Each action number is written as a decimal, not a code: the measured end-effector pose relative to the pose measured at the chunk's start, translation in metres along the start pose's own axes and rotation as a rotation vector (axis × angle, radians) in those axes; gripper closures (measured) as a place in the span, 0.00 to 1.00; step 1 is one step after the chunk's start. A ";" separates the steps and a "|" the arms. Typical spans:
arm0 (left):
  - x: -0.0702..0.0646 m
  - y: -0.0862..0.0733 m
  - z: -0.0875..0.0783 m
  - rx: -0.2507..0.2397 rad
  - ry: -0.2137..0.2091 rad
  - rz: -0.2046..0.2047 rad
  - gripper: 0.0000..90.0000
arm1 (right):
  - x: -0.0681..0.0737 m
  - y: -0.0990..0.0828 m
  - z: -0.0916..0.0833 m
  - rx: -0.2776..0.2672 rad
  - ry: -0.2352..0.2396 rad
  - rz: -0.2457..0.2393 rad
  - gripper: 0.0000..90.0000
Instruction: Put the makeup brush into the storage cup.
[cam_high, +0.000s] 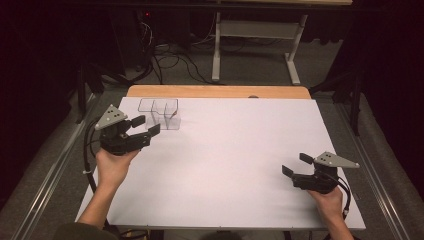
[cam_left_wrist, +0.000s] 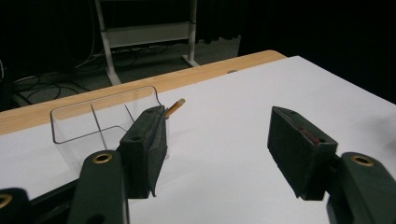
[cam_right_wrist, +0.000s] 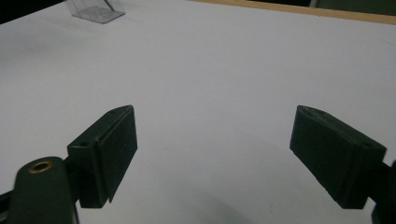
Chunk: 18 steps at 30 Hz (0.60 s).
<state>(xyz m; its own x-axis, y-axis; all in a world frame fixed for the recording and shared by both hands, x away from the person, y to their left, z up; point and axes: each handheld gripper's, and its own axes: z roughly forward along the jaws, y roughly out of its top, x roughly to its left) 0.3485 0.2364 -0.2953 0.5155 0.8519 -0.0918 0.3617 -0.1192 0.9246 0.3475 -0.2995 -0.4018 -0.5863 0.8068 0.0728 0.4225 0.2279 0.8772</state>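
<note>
A clear plastic divided box (cam_high: 160, 112) stands at the far left of the white table (cam_high: 225, 150). In the left gripper view the box (cam_left_wrist: 93, 121) has thin dividers, and a pencil-like wooden stick (cam_left_wrist: 174, 108) leans out of its right end. My left gripper (cam_high: 146, 126) hovers just left of and in front of the box, its jaws wide apart with nothing between them (cam_left_wrist: 217, 154). My right gripper (cam_high: 296, 164) rests low at the near right of the table, open and empty (cam_right_wrist: 215, 158). The box (cam_right_wrist: 93, 10) lies far off in the right gripper view.
A wooden strip (cam_high: 217, 91) edges the table's far side. Beyond it stand a white metal frame (cam_high: 255, 45) and cables (cam_high: 165, 57) on the floor. Metal rails (cam_high: 55, 165) run along both sides of the table.
</note>
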 end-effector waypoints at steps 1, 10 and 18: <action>0.000 0.000 0.000 0.001 0.000 0.001 0.42 | 0.000 0.000 0.000 0.000 -0.001 0.000 0.19; -0.001 -0.004 -0.001 -0.004 -0.001 -0.005 0.42 | 0.000 0.000 -0.001 0.000 -0.001 0.001 0.19; -0.005 -0.008 -0.003 -0.013 -0.006 0.005 0.40 | 0.000 0.000 -0.001 -0.003 0.000 0.000 0.19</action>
<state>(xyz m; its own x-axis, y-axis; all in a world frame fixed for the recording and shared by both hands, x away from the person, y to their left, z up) 0.3409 0.2345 -0.3011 0.5221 0.8482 -0.0896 0.3488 -0.1164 0.9299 0.3469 -0.3000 -0.4012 -0.5863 0.8069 0.0724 0.4201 0.2264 0.8788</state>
